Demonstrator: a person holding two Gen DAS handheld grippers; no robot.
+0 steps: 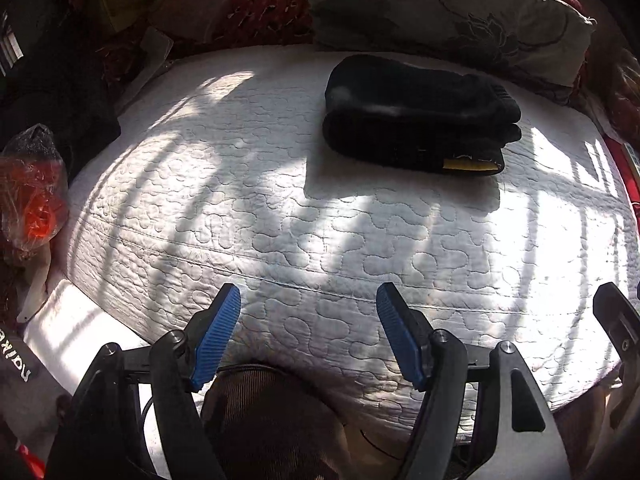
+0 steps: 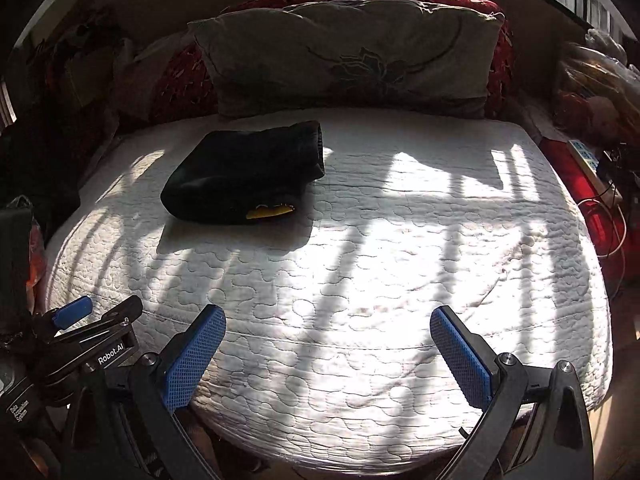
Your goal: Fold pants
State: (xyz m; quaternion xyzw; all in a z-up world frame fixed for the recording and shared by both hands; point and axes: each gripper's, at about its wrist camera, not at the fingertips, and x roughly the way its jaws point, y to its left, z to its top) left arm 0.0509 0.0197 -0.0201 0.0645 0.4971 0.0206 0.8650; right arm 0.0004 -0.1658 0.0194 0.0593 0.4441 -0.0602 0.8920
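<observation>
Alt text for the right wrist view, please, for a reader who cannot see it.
Black pants lie folded in a compact bundle on a white quilted mattress, in front of a grey pillow. The right gripper hangs open and empty near the mattress's front edge, apart from the pants.

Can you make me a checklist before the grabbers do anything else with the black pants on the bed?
1. Black pants folded into a bundle: ok.
2. Pants resting on the white mattress, not hanging off: ok.
3. Left gripper open, nothing between the pads: ok.
4. Right gripper open, empty: ok.
5. Both grippers apart from the pants: ok.
6. Fold neat underneath: cannot tell.
</observation>
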